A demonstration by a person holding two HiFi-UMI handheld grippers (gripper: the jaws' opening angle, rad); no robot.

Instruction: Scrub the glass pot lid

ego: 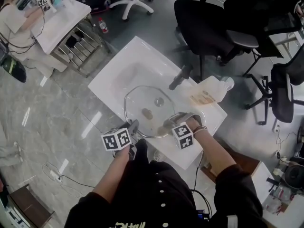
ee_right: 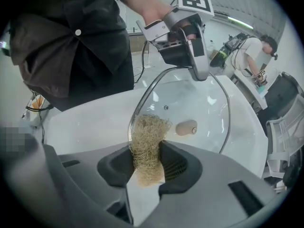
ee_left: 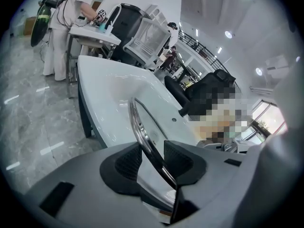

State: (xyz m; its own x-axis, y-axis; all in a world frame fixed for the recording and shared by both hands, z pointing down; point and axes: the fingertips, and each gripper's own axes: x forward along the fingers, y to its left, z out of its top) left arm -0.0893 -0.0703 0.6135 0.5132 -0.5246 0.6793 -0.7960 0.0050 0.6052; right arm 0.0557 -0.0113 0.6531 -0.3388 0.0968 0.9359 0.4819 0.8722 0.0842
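The round glass pot lid (ego: pixel 151 101) with a steel rim and a beige knob (ego: pixel 147 112) stands tilted over the white sink (ego: pixel 118 75). My left gripper (ego: pixel 133 126) is shut on the lid's near rim; in the left gripper view the rim (ee_left: pixel 142 127) runs edge-on between the pads of that gripper (ee_left: pixel 152 156). My right gripper (ego: pixel 172 123) is at the lid's near right edge, shut on a tan fibrous scrub pad (ee_right: pixel 147 141). In the right gripper view the pad sticks up from the right gripper (ee_right: pixel 148 159) and touches the lid's (ee_right: pixel 199 106) rim, with the knob (ee_right: pixel 186 127) beyond and the left gripper (ee_right: pixel 184 42) above.
A black tap (ego: pixel 180 77) stands on the sink's right deck, with a pale bottle (ego: pixel 209 93) lying beside it. Black office chairs (ego: pixel 216 27) stand behind the sink. A person works at a white table (ego: pixel 61 20) at the upper left. Grey marble floor surrounds the sink.
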